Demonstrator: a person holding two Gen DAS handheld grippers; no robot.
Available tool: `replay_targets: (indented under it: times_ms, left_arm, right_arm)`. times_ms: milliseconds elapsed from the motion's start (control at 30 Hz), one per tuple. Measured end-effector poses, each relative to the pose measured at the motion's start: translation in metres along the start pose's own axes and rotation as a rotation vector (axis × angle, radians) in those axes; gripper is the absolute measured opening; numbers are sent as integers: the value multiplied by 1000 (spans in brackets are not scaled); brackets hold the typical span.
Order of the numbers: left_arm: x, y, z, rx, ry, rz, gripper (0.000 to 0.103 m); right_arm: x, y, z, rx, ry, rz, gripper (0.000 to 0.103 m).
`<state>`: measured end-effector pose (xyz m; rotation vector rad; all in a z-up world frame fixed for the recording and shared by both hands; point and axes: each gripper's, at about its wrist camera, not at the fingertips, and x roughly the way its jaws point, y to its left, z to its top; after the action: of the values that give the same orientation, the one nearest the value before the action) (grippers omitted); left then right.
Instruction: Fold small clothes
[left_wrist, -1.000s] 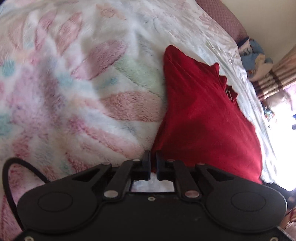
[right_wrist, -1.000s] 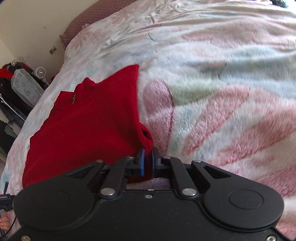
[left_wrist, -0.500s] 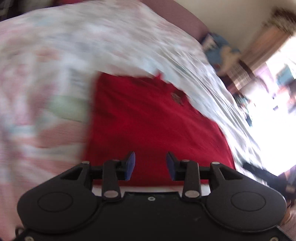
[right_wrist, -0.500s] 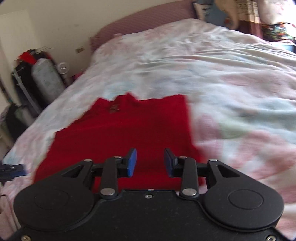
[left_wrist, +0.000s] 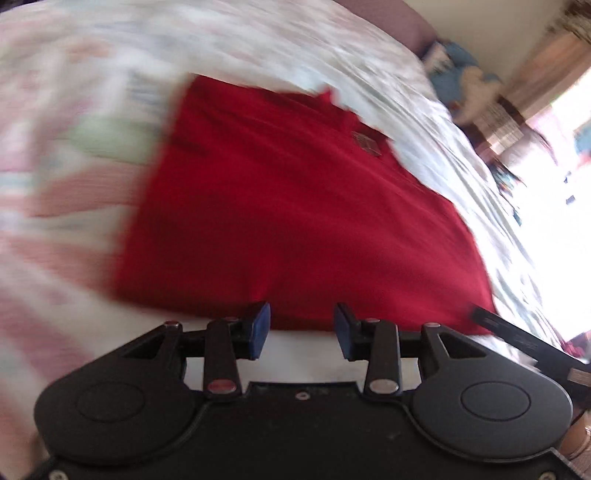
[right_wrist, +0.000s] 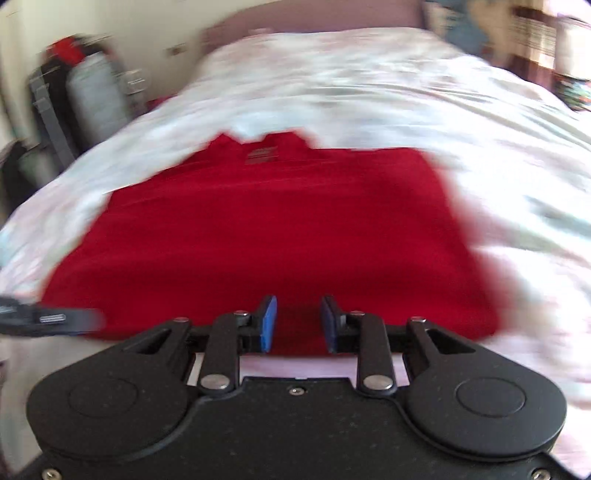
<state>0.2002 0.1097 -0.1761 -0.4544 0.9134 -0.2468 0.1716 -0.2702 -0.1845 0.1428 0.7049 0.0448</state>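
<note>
A red garment (left_wrist: 295, 203) lies flat on the bed, its neck label (left_wrist: 365, 142) at the far end. My left gripper (left_wrist: 301, 328) hovers open just off the near hem, with nothing between its blue pads. In the right wrist view the same garment (right_wrist: 277, 240) spreads ahead with its label (right_wrist: 260, 155) at the far edge. My right gripper (right_wrist: 298, 323) hangs over the near hem; its jaws are closing with a gap left and no cloth between them. Both views are blurred by motion.
The bed carries a fluffy pink-patterned blanket (left_wrist: 55, 229) and a pale floral cover (right_wrist: 369, 92). Bags and clutter (right_wrist: 85, 96) stand by the wall on the left. A blue and white soft thing (left_wrist: 461, 85) and a bright window (left_wrist: 561, 184) are on the right.
Both grippers let go of the red garment's corners and opened. Both pulled back toward the near hem and rolled, so the garment now lies flat ahead.
</note>
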Motion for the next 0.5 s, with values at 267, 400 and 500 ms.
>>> replay_targets:
  times_ms: [267, 400, 500]
  left_arm:
    - [-17, 79, -10, -218, -22, 55, 24]
    - [-26, 67, -4, -227, -6, 68, 26]
    - [-46, 41, 3, -168, -81, 25, 34]
  right_arm:
    - [-5, -68, -15, 155, 30, -46, 14]
    - [-4, -60, -16, 114, 35, -66, 14]
    - [-3, -64, -15, 132, 36, -53, 14]
